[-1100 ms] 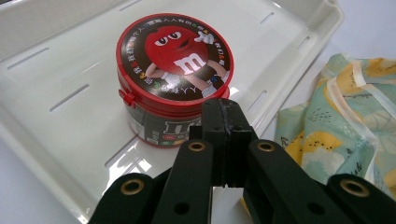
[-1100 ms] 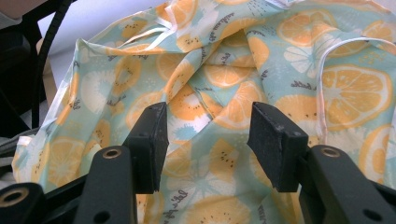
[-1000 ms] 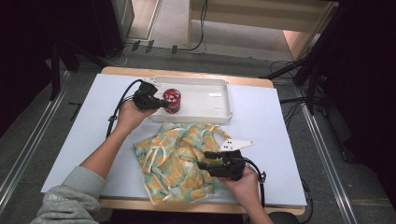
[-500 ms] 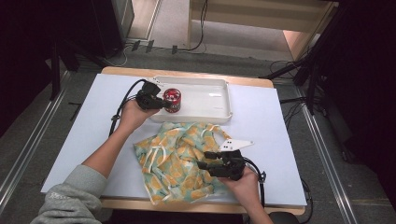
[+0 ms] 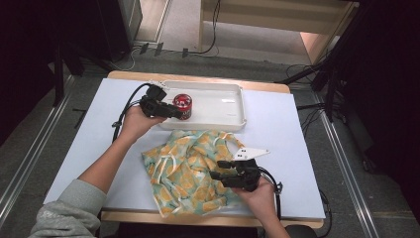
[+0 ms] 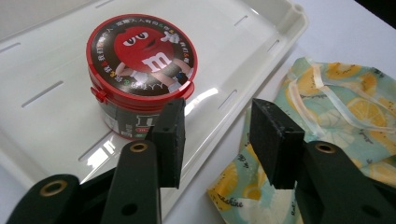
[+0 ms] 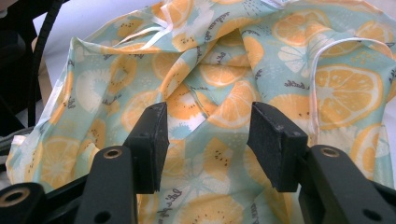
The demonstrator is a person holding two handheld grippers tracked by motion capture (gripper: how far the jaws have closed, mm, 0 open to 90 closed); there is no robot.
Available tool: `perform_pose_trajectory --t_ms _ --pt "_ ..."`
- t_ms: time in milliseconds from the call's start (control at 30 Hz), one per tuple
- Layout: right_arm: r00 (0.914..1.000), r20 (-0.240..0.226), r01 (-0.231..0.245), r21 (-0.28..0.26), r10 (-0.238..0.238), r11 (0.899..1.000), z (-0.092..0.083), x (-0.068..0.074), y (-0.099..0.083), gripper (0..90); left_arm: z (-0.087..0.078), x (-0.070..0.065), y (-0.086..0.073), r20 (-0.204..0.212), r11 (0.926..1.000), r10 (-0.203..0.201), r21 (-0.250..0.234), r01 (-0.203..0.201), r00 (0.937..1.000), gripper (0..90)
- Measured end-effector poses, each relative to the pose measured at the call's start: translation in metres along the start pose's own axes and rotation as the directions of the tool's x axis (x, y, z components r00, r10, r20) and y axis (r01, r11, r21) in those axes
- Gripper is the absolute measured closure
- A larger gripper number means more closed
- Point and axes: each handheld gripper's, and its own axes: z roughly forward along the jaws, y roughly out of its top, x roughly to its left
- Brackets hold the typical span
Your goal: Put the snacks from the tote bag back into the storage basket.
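Two tools are at work, and the job looks roughly half done. The left tool [image 5: 174, 113] sits at the near-left corner of the white tray [image 5: 233, 94], its jaws having just been opening; in the left gripper view they stand apart with nothing between them, and the M&M's candy tub [image 6: 140, 70] stands upright on the tray floor just beyond the pads, released and no longer pinched. In the high view the tub [image 5: 183, 105] rests at the left end of the tray, touching nothing but the tray itself, as far as I can tell. That part, setting the tub into the tray, I judge finished.

The right tool [image 5: 221, 168] hovers over the orange-slice drawstring bag [image 5: 188, 168], which lies crumpled on the counter [image 5: 89, 129] just on the near side of the tray, its far edge almost meeting the tray rim. In the right gripper view the jaws stand wide with the cloth [image 7: 210, 84] spread beyond and below them; the pads press on nothing.

What seems left: the left tool has to back away from the tub, and the bag has not yet been gripped or dealt with.
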Motion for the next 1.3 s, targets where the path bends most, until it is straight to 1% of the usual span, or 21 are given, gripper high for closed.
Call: perform_pose_trajectory --t_ms 133,233,333,500,567,633,733,833,933,967,1067,1167,1300 --pt "1.0 0.0 0.0 -0.001 0.0 1.0 0.0 0.0 0.0 47.5 -0.003 -0.004 -0.003 0.013 1.0 -0.003 -0.006 0.004 0.9999 51.0" --pt "1.0 -0.001 0.0 -0.007 0.0 1.0 -0.001 -0.001 0.0 46.9 -0.005 -0.008 -0.006 0.032 1.0 -0.006 0.004 0.005 0.9995 47.6" --pt "1.0 0.005 0.0 -0.008 0.0 1.0 -0.002 -0.001 0.0 46.3 -0.006 -0.012 -0.01 0.04 0.9998 0.001 0.017 -0.002 0.9992 45.4" --pt "1.0 0.006 -0.001 -0.007 0.001 1.0 -0.001 -0.001 0.0 45.6 -0.008 -0.017 -0.017 0.045 0.9995 0.007 0.03 -0.008 0.999 43.6" --pt "1.0 0.008 0.001 -0.006 -0.001 1.0 -0.001 -0.001 0.0 45.1 -0.01 -0.019 -0.019 0.05 0.9996 0.004 0.027 -0.005 0.9987 43.1" --pt "1.0 0.009 0.0 -0.002 0.0 1.0 -0.001 -0.001 0.0 44.5 -0.011 -0.02 -0.021 0.04 0.9995 0.006 0.03 -0.007 0.9992 42.3" --pt "1.0 0.009 -0.001 -0.001 0.001 1.0 -0.001 -0.001 0.0 43.8 -0.013 -0.02 -0.025 0.048 0.9996 -0.005 0.03 0.003 0.9988 41.8" --pt "0.9999 0.013 0.0 -0.002 0.0 1.0 -0.001 -0.001 0.0 43.6 -0.016 -0.021 -0.029 0.05 0.9994 -0.003 0.035 0.002 0.9987 41.3" --pt "0.9999 0.013 0.0 -0.003 0.0 1.0 -0.001 -0.002 0.0 43.6 -0.019 -0.023 -0.034 0.032 0.9991 0.003 0.042 -0.004 0.9995 40.9" --pt "0.9999 0.014 0.0 -0.002 0.0 1.0 -0.001 -0.002 0.0 43.7 -0.02 -0.022 -0.035 0.036 0.9991 0.002 0.043 -0.004 0.9993 40.7" --pt "0.9999 0.015 -0.003 0.006 0.003 1.0 -0.002 -0.003 0.0 44.1 -0.025 -0.022 -0.043 0.046 0.9994 -0.011 0.035 0.01 0.9989 40.3" --pt "0.9998 0.017 -0.01 0.009 0.009 1.0 -0.004 -0.004 0.0 44.2 -0.029 -0.023 -0.051 0.047 0.9994 -0.013 0.034 0.011 0.9988 39.9" --pt "0.9997 0.021 -0.008 0.006 0.008 1.0 -0.005 -0.006 0.0 44.2 -0.035 -0.026 -0.062 0.058 0.9995 -0.029 0.013 0.028 0.9979 39.1"
